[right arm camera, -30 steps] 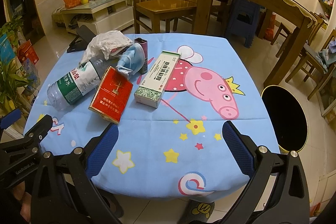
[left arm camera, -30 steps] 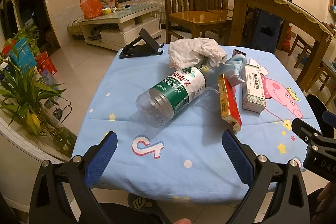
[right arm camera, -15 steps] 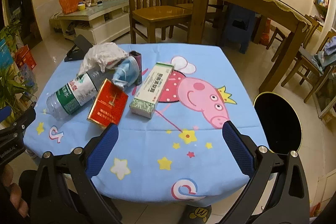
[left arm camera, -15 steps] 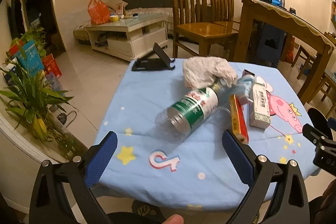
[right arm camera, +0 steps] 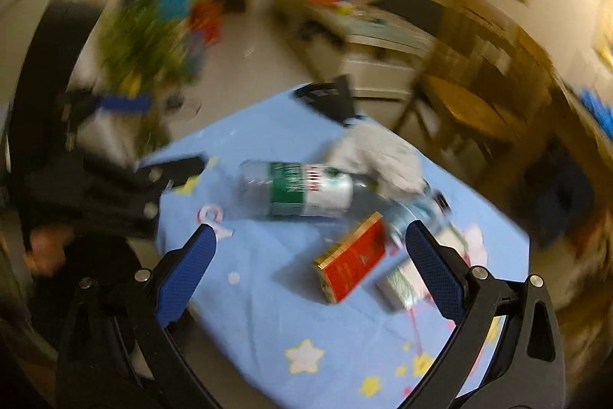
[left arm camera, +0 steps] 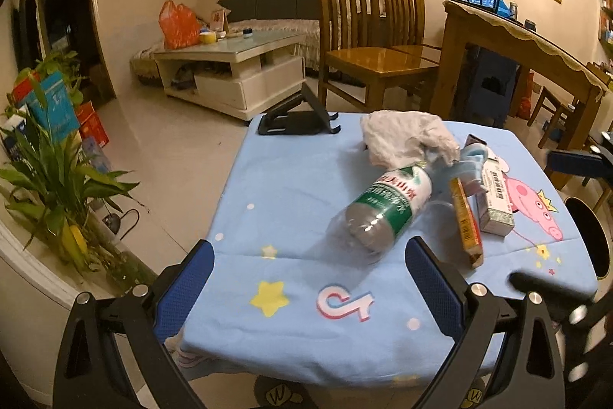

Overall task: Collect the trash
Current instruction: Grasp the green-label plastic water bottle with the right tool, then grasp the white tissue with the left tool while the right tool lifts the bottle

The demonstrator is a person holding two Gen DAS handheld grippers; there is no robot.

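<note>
On my left wrist feed the left gripper (left arm camera: 310, 288) hung with its blue-padded fingers (left arm camera: 183, 288) spread wide and nothing between them, over the near edge of the blue cartoon tablecloth (left arm camera: 291, 186). A potted plant (left arm camera: 57, 186) stood on the floor at about nine o'clock, well off the table. A black folding stand (left arm camera: 297, 121) sat at the far edge at roughly twelve o'clock. The trash lay in a cluster from about one to two o'clock, beyond the right finger and clear of both pads: a plastic bottle (left arm camera: 383, 209) on its side with a green label, its base toward me; a crumpled white tissue (left arm camera: 406, 138) touching its neck; a red carton (left arm camera: 465, 221) on edge just right of the bottle; then a white medicine box (left arm camera: 496, 200) beside that. A black bin (left arm camera: 588, 236) stood on the floor at three o'clock. My right wrist feed was badly smeared, but the right gripper (right arm camera: 310, 273) also showed its fingers (right arm camera: 435, 273) spread apart and empty, with the bottle (right arm camera: 299, 188) at twelve o'clock ahead of the gap, the tissue (right arm camera: 377, 156) at one, and the red carton (right arm camera: 350, 261) lying flat between the pads, nearer the right one; the white box (right arm camera: 402, 284) sat partly behind that finger.
</note>
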